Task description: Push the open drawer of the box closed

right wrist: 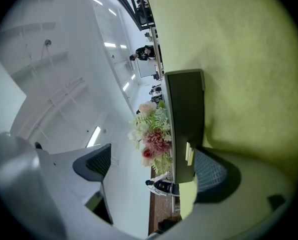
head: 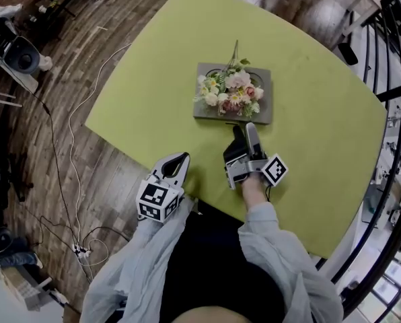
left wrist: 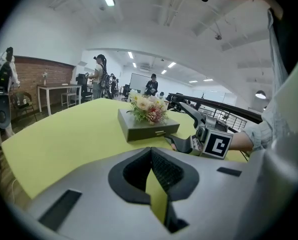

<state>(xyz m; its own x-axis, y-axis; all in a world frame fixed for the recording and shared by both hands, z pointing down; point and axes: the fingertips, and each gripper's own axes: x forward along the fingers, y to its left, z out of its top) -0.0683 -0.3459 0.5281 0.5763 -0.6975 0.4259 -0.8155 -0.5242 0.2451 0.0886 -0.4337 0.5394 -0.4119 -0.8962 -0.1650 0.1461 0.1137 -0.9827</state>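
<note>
**A:** You've got a big green table (head: pixel 321 113) with the grey box (head: pixel 264 79) near its middle and a bunch of flowers (head: pixel 231 91) on top. How's the box going to behave?

**B:** It looks stiff and low, probably not heavy. My guess is the whole box slides on that smooth top if you shove it. The flowers look light, but don't knock them.

**A:** And the grippers?

**B:** Your right gripper (head: pixel 244 129) is turned on its side just beside the front, fingers spread wide and holding nothing. Your left gripper (head: pixel 181 159) sits well back at the near table edge, fingers together and empty.

**A:** Where do I push?

**B:** Go flat on the drawer front (left wrist: pixel 141 134), centred around the little handle (right wrist: pixel 189 154), so it shouldn't skew and jam. It already looks nearly flush, but I can't tell how far out it is.
</note>
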